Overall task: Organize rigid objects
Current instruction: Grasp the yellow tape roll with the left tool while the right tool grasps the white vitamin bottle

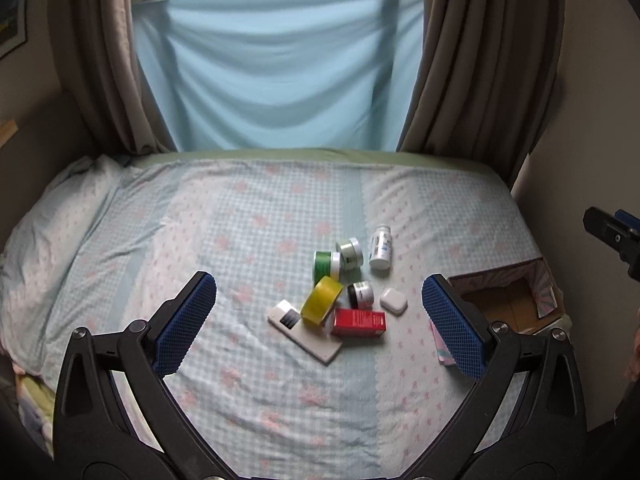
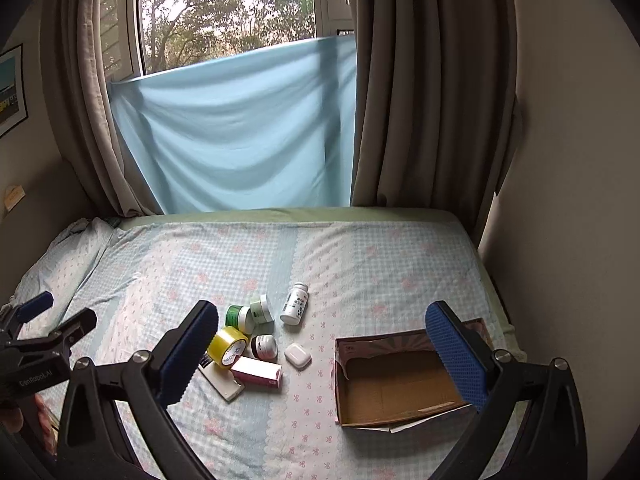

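A cluster of small objects lies mid-bed: a yellow tape roll (image 1: pixel 321 301) (image 2: pixel 228 347), a red box (image 1: pixel 359 322) (image 2: pixel 257 371), a flat white box (image 1: pixel 304 336), a white earbud case (image 1: pixel 393 301) (image 2: pixel 298 355), a white pill bottle (image 1: pixel 380 247) (image 2: pixel 295 303), a green jar (image 1: pixel 326 266) (image 2: pixel 239 317), a pale jar (image 1: pixel 350 254) and a dark jar (image 1: pixel 361 294) (image 2: pixel 264 346). An open cardboard box (image 2: pixel 396 384) (image 1: pixel 508 300) sits to the right. My left gripper (image 1: pixel 318 322) is open and empty above the bed. My right gripper (image 2: pixel 324 356) is open and empty.
The bed (image 1: pixel 240 220) has a checked floral sheet and a pillow (image 1: pixel 60 232) at the left. Curtains (image 2: pixel 424 80) and a blue cloth (image 1: pixel 276 68) hang behind. A wall (image 2: pixel 560 200) borders the right side. The left gripper also shows at the right wrist view's left edge (image 2: pixel 40 332).
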Tool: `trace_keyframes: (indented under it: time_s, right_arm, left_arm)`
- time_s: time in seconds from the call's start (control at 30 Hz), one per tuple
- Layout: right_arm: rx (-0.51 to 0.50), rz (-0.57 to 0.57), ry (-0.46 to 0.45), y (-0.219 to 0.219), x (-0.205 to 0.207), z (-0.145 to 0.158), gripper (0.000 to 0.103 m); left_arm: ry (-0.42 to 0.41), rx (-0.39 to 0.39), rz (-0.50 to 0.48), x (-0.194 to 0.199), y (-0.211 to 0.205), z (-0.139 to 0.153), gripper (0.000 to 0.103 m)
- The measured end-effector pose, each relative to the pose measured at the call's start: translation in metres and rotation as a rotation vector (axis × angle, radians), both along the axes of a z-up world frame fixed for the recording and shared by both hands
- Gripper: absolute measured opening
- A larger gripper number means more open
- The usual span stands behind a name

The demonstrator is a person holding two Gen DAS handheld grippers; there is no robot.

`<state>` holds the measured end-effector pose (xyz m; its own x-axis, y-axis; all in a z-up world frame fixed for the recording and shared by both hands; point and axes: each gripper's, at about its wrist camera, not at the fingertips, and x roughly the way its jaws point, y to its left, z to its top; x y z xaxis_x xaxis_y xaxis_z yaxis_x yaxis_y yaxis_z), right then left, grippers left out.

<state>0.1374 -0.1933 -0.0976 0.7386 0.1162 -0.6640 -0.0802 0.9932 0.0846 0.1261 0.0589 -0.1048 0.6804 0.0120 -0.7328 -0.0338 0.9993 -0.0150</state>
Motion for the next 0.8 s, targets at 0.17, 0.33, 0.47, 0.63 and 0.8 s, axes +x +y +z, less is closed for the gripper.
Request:
trace_keyframes:
  time_s: [0.17, 0.33, 0.47, 0.63, 0.8]
  right_arm:
    - [0.03, 0.032, 0.139, 0.01, 0.063, -0.051, 0.103]
    - [0.093, 0.042, 0.29, 0.015, 0.13, -0.107, 0.103]
    - [0.156, 0.038, 0.392, 0.019, 0.183, -0.153, 0.103]
    - [0.209, 0.013, 0.516, 0.03, 0.248, -0.21, 0.103]
    - [0.235, -0.011, 0.649, 0.046, 0.298, -0.274, 0.103]
  left_arm:
    - [0.147, -0.017, -0.029, 0.048, 0.009, -0.067, 0.102]
    - [0.266, -0.016, -0.064, 0.096, 0.015, -0.13, 0.102]
    - [0.356, -0.011, -0.096, 0.129, 0.017, -0.173, 0.102]
    - [0.438, 0.014, -0.142, 0.165, 0.013, -0.221, 0.101]
    - [0.517, 0.034, -0.19, 0.193, 0.004, -0.266, 0.092]
